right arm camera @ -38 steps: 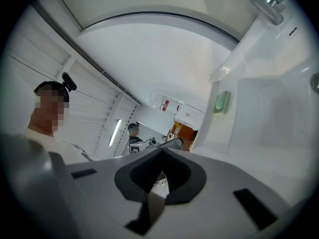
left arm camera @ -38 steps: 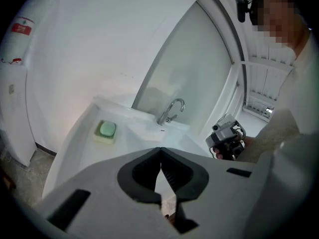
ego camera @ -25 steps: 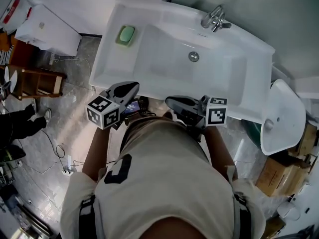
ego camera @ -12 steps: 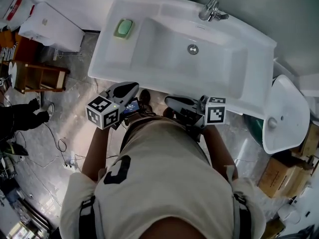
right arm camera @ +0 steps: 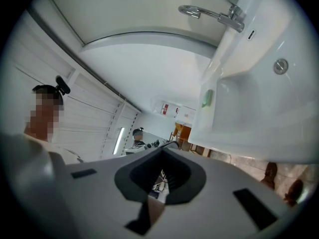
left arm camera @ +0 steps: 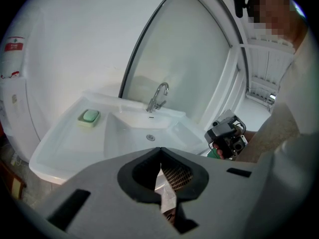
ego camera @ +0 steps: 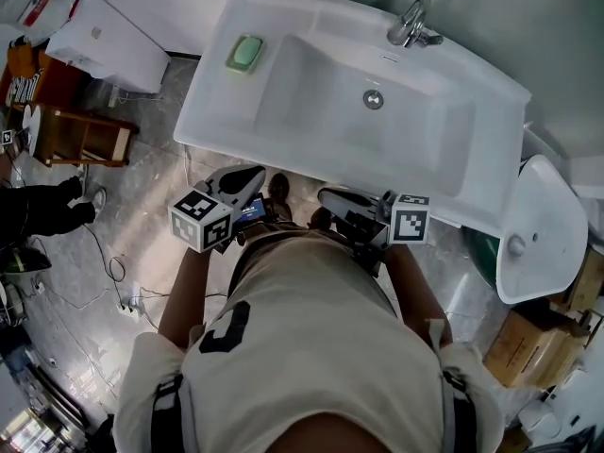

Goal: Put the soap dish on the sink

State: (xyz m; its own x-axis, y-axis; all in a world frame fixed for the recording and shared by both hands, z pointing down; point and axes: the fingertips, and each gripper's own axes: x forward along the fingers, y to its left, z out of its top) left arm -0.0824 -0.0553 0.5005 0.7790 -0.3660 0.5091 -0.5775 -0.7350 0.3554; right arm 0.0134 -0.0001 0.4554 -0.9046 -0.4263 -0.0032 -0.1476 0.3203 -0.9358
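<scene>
The green soap dish (ego camera: 244,53) sits flat on the sink (ego camera: 212,111), on the ledge left of the bowl and near the back wall. Nothing touches it. The drain (ego camera: 374,99) lies in the middle of the bowl. The tap (ego camera: 412,22) stands at the back edge, well apart from the dish.

Both grippers are held close to the person's waist, in front of the sink's front rim and well apart from the dish. The left gripper (ego camera: 253,173) points toward the sink and tilts somewhat down. Its jaws are pressed together with nothing between them. The right gripper (ego camera: 327,195) points across the person's front toward the left one. Its jaws are likewise closed tight and empty, and in its own view the sink appears turned on its side. The 2 grippers are near each other but not touching.

On the grey floor (ego camera: 142,225), a wooden shelf (ego camera: 80,135) stands to the left of the sink. A second white basin (ego camera: 538,229) lies to the right of the sink, with a cardboard box (ego camera: 528,347) near it.
</scene>
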